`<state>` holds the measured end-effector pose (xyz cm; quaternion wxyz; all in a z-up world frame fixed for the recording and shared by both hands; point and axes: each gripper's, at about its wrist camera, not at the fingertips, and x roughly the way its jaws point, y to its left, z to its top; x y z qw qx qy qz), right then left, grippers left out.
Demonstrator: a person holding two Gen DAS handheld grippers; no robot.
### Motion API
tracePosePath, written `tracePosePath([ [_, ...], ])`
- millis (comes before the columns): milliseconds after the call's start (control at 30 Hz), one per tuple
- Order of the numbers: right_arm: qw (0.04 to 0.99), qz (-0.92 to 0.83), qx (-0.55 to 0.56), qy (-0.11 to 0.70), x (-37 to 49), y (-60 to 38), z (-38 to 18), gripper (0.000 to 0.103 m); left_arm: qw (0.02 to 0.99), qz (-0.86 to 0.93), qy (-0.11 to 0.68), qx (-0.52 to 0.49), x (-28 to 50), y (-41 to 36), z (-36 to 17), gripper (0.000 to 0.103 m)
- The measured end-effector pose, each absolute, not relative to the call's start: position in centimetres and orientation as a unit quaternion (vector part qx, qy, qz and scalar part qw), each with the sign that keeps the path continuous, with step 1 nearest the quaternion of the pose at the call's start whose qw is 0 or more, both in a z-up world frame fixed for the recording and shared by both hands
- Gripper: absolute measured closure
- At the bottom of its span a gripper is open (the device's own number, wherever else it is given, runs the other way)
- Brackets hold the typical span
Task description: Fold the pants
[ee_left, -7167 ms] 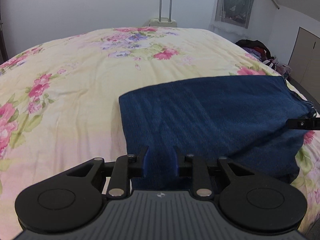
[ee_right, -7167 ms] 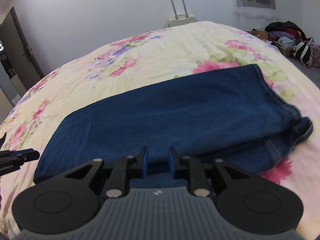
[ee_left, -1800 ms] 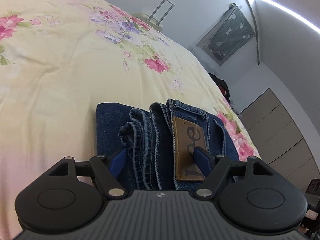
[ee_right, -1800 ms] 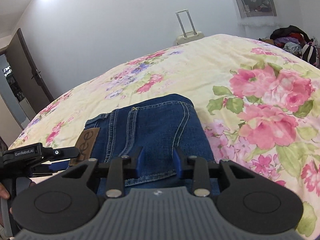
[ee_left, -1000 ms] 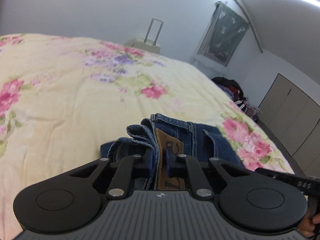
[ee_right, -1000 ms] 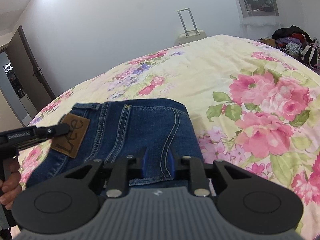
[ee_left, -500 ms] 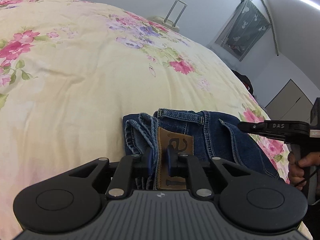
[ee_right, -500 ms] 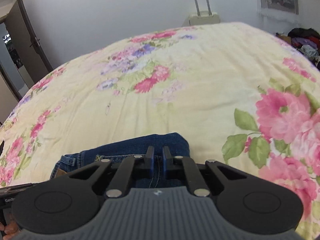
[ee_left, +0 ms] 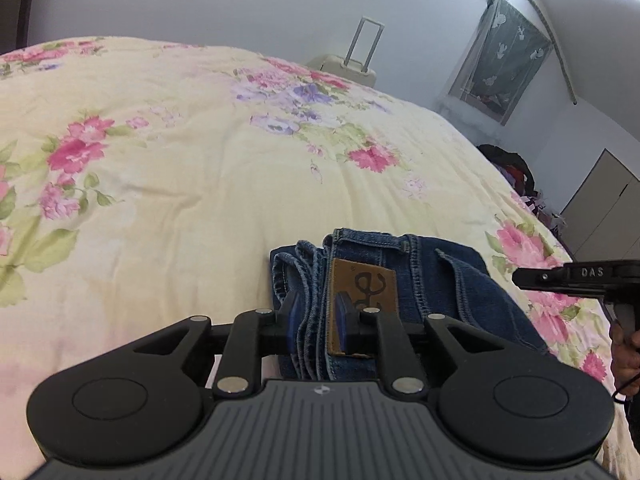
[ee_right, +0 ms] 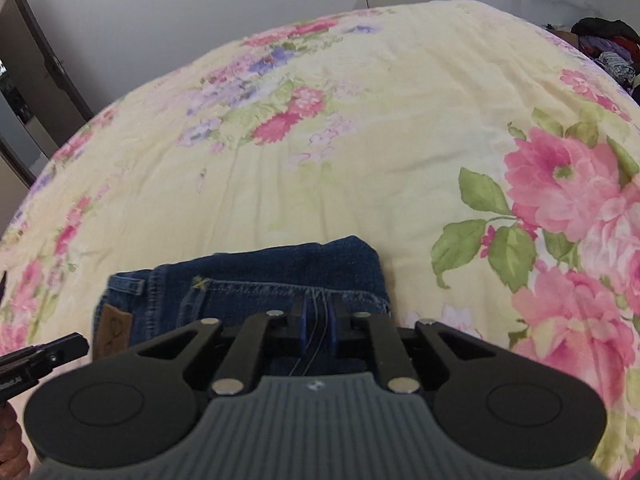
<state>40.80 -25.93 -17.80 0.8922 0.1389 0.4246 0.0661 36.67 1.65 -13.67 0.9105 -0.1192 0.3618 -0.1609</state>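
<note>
The blue jeans (ee_left: pixel 440 280) lie folded into a small bundle on the floral quilt (ee_left: pixel 180 180), the brown leather patch (ee_left: pixel 368 280) facing up. My left gripper (ee_left: pixel 318 314) straddles the stacked waistband folds beside the patch. Its jaws are opening, with denim between the pads. In the right wrist view the jeans (ee_right: pixel 260 276) fill the lower middle. My right gripper (ee_right: pixel 318 320) sits over their near pocket edge, jaws opening, with denim and a loose thread between the pads. Each gripper also shows at the edge of the other's view.
The quilt (ee_right: pixel 360 140) stretches far beyond the bundle. A cream suitcase (ee_left: pixel 348 68) stands behind the bed. A pile of clothes (ee_right: pixel 604 40) lies on the floor to the right, near a wardrobe (ee_left: pixel 608 208). A hand (ee_left: pixel 624 352) holds the right gripper.
The right gripper swung across to the jeans' near edge, closed on the denim, and now stands wider. The left jaws have spread slightly around the waistband. The bundle has stayed on the quilt.
</note>
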Motion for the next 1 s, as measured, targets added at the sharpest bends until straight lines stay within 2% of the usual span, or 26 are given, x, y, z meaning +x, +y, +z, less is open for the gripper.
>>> tracePosePath([
  [167,0.912,0.075,0.152,0.374,31.5,-26.6,-15.6,0.091,0.916,-0.181,0.349,-0.075,32.5,-0.5,-11.7,0.083],
  [300,0.92,0.057,0.141,0.361,26.1,-26.7,-16.5,0.091,0.907,-0.18,0.379,-0.025,31.3,-2.6,-13.4,0.083],
  [400,0.912,0.055,0.138,0.383,25.2,-26.4,-18.7,0.091,0.896,-0.158,0.415,-0.014,31.9,-2.7,-15.9,0.084],
  [500,0.894,0.053,0.151,0.418,25.6,-26.5,-21.5,0.091,0.889,-0.143,0.434,-0.018,32.2,-2.2,-17.3,0.092],
  [567,0.886,0.052,0.164,0.43,25.5,-26.8,-22.5,0.092,0.89,-0.14,0.434,-0.014,32.1,-2.2,-17.4,0.094],
  [733,0.88,0.05,0.169,0.442,24.4,-27.0,-23.1,0.093,0.894,-0.129,0.428,-0.001,31.5,-2.5,-17.5,0.094],
  [867,0.875,0.046,0.166,0.452,22.8,-27.2,-21.9,0.1,0.897,-0.117,0.425,-0.002,31.0,-2.2,-16.9,0.094],
  [933,0.881,0.03,0.175,0.439,21.2,-28.1,-20.8,0.097,0.9,-0.113,0.422,-0.003,30.6,-2.0,-16.7,0.093],
  [967,0.882,0.018,0.175,0.437,20.6,-28.5,-20.4,0.09,0.9,-0.111,0.421,-0.006,30.5,-1.9,-16.6,0.093],
  [1000,0.882,0.006,0.174,0.437,20.1,-28.9,-20.2,0.09,0.901,-0.109,0.421,-0.009,30.4,-1.8,-16.6,0.093],
])
